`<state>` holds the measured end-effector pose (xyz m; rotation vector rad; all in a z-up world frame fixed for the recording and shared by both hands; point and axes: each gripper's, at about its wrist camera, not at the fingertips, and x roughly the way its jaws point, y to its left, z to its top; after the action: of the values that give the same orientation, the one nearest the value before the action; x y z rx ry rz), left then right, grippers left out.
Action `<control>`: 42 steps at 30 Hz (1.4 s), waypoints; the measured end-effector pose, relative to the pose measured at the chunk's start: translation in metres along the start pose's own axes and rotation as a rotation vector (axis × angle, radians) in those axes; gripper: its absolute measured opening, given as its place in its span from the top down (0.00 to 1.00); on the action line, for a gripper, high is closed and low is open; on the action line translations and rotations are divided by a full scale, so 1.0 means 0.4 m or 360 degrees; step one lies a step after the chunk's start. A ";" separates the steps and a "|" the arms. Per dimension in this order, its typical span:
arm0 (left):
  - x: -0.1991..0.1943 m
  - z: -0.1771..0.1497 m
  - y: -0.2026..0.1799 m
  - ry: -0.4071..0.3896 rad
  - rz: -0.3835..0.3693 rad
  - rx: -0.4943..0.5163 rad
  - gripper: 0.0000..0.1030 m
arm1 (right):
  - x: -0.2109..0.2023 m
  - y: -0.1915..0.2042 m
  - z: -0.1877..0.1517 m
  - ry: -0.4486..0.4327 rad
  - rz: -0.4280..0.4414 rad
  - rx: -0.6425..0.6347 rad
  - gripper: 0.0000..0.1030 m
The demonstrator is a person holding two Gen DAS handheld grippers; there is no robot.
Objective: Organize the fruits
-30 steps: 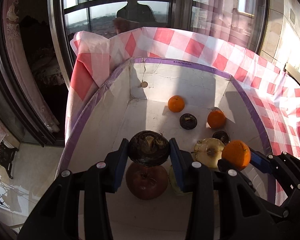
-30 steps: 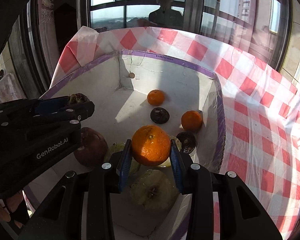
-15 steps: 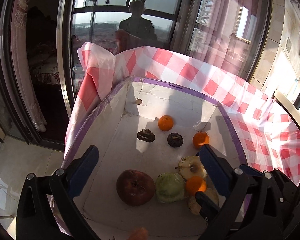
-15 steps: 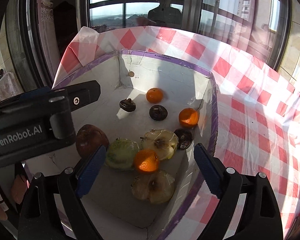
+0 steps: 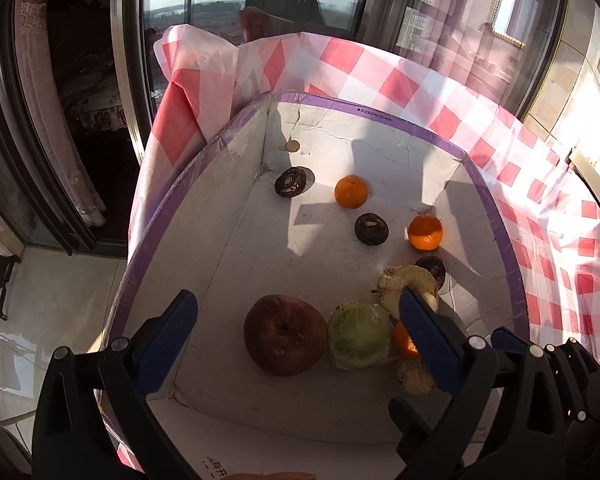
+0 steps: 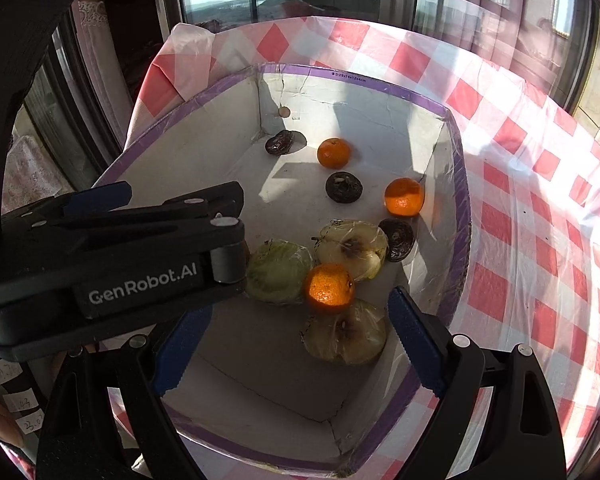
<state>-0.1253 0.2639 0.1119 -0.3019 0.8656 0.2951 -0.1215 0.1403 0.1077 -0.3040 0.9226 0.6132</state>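
Since a second ago both tongs have let go: the dark fruit (image 5: 290, 182) the left tongs (image 5: 296, 344) carried now lies in the box's far left corner, and the orange (image 6: 329, 288) from the right tongs (image 6: 292, 350) rests among the wrapped fruit. Both tongs stand spread wide and empty, touching nothing, above the near end of the box (image 5: 420, 126). That orange touches the green wrapped fruit (image 6: 278, 271) and two pale wrapped apples (image 6: 352, 248) (one beyond it, one nearer). The brown apple (image 5: 285, 335) sits stem-end up, just left of the green one. Two more oranges (image 5: 351, 191) and two dark fruits (image 5: 371, 229) lie spread toward the far and right walls. The floor along the left wall is bare. The box sits on a red-checked cloth (image 6: 540, 200) over the desk.
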 end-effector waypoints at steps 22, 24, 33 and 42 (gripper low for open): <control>0.013 -0.007 0.006 0.0048 -0.0021 0.0004 0.02 | 0.012 0.006 -0.001 0.0011 -0.0033 -0.0022 0.16; 0.014 -0.007 0.004 0.0051 -0.0016 0.0011 0.02 | 0.012 0.006 -0.002 0.0012 -0.0035 -0.0024 0.16; 0.014 -0.005 0.005 0.0037 -0.0008 0.0027 0.02 | 0.014 0.008 -0.001 0.0008 -0.0042 -0.0032 0.16; 0.025 -0.001 0.007 0.0088 0.0182 0.0005 0.02 | 0.009 0.008 -0.004 -0.0024 -0.0028 -0.0023 0.16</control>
<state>-0.1207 0.2677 0.1034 -0.2590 0.9394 0.3931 -0.1230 0.1433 0.1039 -0.3201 0.9006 0.6053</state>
